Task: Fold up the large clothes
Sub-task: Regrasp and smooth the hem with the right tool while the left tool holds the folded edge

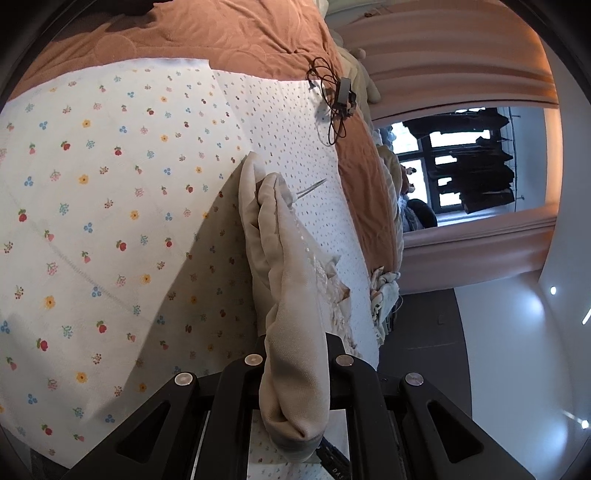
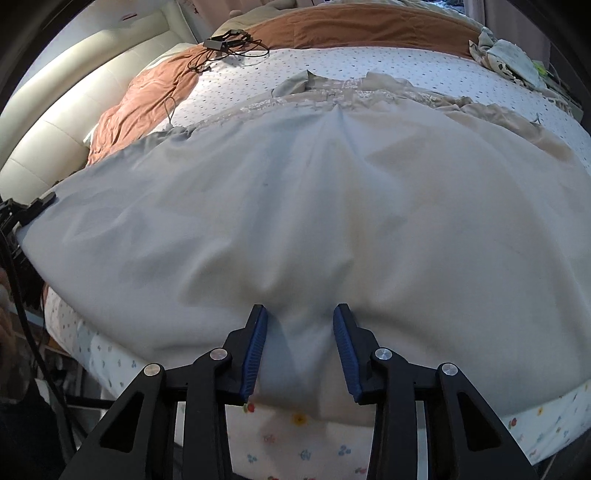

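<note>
A large pale beige garment (image 2: 332,184) with lace trim at its far end lies spread over the bed. My right gripper (image 2: 300,314) points down at its near hem. The blue pads (image 2: 255,350) stand apart, with a low ridge of cloth puckered between them and not pinched. In the left wrist view my left gripper (image 1: 295,347) is shut on a bunched fold of the same beige cloth (image 1: 284,258), which hides its fingertips. A black tool (image 2: 33,210) at the cloth's left corner looks like that left gripper.
The bed has a white flowered sheet (image 1: 92,203) and a brown quilt (image 2: 332,33) at the far side. A charger with tangled cable (image 2: 225,42) lies on the quilt. A small heap of clothes (image 2: 509,55) sits at the far right corner. A cream padded headboard (image 2: 74,92) runs along the left.
</note>
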Available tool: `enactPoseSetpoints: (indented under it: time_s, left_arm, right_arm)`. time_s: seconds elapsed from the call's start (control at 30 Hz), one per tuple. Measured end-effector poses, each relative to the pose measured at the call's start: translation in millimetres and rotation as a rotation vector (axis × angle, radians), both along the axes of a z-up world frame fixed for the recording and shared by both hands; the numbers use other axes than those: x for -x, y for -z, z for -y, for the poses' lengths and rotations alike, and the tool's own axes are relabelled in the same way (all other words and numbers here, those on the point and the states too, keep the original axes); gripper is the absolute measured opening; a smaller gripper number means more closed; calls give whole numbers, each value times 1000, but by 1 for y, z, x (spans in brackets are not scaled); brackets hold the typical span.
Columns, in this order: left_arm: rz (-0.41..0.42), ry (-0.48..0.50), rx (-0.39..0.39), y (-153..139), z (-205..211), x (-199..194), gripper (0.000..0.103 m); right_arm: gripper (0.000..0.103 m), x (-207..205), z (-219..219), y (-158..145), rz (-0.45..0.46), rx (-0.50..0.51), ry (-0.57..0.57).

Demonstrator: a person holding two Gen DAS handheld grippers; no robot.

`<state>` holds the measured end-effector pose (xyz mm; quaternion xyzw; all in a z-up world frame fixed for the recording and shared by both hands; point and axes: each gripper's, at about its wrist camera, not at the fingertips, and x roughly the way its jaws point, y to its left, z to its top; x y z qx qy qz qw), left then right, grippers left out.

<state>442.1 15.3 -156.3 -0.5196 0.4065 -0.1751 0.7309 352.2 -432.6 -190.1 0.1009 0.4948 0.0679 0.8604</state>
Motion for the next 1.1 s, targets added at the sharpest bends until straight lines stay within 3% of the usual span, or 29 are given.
enactPoseSetpoints:
  time_s: [0.1, 0.37, 0.7, 0.93, 1.1]
  left_arm:
    - [-14, -16, 5, 9, -4, 5, 8]
    - [-46, -51, 16, 30, -13, 15, 8]
    - [-49, -41, 5, 33, -13, 16, 8]
    - [-40, -36, 37, 23, -10, 14, 8]
    - [20, 0, 48, -4, -1, 9, 8]
  right_arm:
    - [28, -21, 3, 3, -10, -4, 4]
    - [28, -72, 8, 2, -12, -12, 31]
    - [27, -132, 16, 1, -23, -37, 65]
    - [27, -170, 23, -1, -50, -59, 92]
    - [27, -144, 28, -20, -26, -113, 84]
